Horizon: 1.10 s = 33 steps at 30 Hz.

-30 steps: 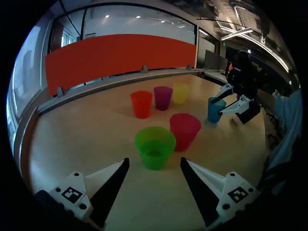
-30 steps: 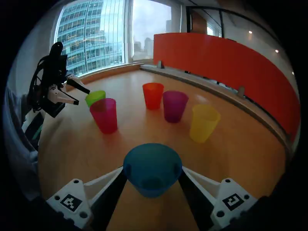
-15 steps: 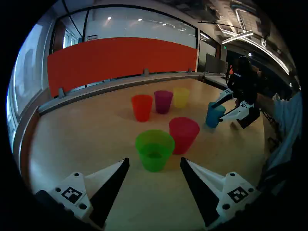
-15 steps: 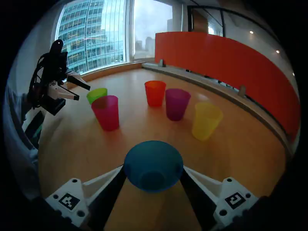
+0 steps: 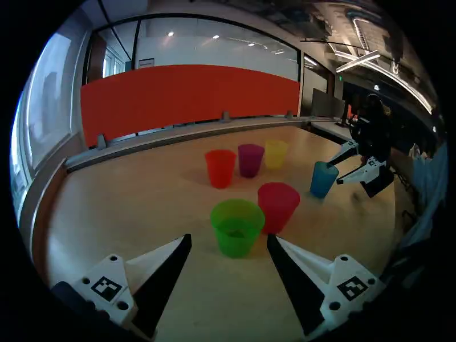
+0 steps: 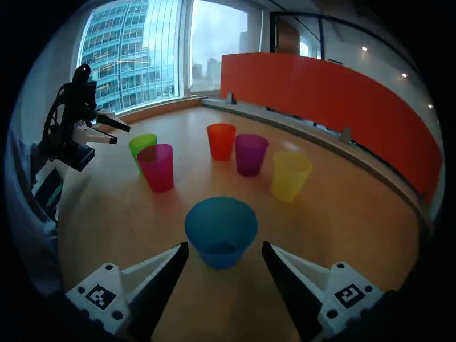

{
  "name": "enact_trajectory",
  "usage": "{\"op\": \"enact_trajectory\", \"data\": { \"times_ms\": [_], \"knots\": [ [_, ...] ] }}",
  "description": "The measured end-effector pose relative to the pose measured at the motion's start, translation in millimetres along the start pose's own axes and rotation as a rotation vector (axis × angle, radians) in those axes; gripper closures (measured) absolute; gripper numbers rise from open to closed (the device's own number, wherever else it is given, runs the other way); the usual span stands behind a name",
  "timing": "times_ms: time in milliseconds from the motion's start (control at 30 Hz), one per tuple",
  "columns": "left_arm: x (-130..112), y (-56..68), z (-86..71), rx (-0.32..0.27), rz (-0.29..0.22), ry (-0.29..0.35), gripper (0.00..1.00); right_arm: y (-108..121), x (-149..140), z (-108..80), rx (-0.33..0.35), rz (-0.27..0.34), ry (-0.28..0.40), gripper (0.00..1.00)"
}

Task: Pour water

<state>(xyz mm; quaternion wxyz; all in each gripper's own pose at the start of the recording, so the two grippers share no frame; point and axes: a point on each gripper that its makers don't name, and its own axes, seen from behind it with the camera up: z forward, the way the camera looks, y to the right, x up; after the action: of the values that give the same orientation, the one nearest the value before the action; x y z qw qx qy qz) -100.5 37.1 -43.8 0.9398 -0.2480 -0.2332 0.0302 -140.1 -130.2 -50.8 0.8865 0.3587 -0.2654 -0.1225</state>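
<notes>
Six plastic cups stand on the wooden table (image 5: 142,205). In the left gripper view, the green cup (image 5: 236,227) is just ahead of my open left gripper (image 5: 228,236), with the pink cup (image 5: 277,206) behind it. In the right gripper view, the blue cup (image 6: 221,231) stands upright just ahead of my open right gripper (image 6: 224,246), whose fingers do not touch it. Farther off are the orange (image 6: 220,141), purple (image 6: 251,154) and yellow (image 6: 290,175) cups. The left gripper view also shows the right gripper (image 5: 334,173) beside the blue cup (image 5: 323,178).
An orange partition (image 5: 188,94) runs along the table's far edge. Tall windows (image 6: 142,51) stand beyond the table in the right gripper view. The left gripper (image 6: 123,135), held by a person, hangs near the green cup (image 6: 140,146) and pink cup (image 6: 157,167).
The right gripper held the blue cup tilted between its fingers; now the cup stands upright on the table and the fingers have opened and drawn back. The left gripper has backed off slightly.
</notes>
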Motion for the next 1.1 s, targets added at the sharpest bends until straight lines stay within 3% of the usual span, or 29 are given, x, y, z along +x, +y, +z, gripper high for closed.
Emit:
{"op": "enact_trajectory", "data": {
  "times_ms": [233,567,700,1100],
  "knots": [
    [15,-10.0,-12.4,0.057,-0.028,0.071,0.01,9,-5,-23.7,-0.058,0.002,0.03,0.0],
    [47,-23.8,-38.2,0.174,-0.057,0.202,0.01,20,14,-54.1,-0.155,0.051,0.146,0.0],
    [58,-27.3,-51.6,0.236,-0.047,0.259,0.01,28,24,-65.1,-0.215,0.063,0.203,0.0],
    [73,-23.1,-69.8,0.333,-0.071,0.371,0.01,68,54,-93.6,-0.452,0.121,0.357,0.0]
  ]
}}
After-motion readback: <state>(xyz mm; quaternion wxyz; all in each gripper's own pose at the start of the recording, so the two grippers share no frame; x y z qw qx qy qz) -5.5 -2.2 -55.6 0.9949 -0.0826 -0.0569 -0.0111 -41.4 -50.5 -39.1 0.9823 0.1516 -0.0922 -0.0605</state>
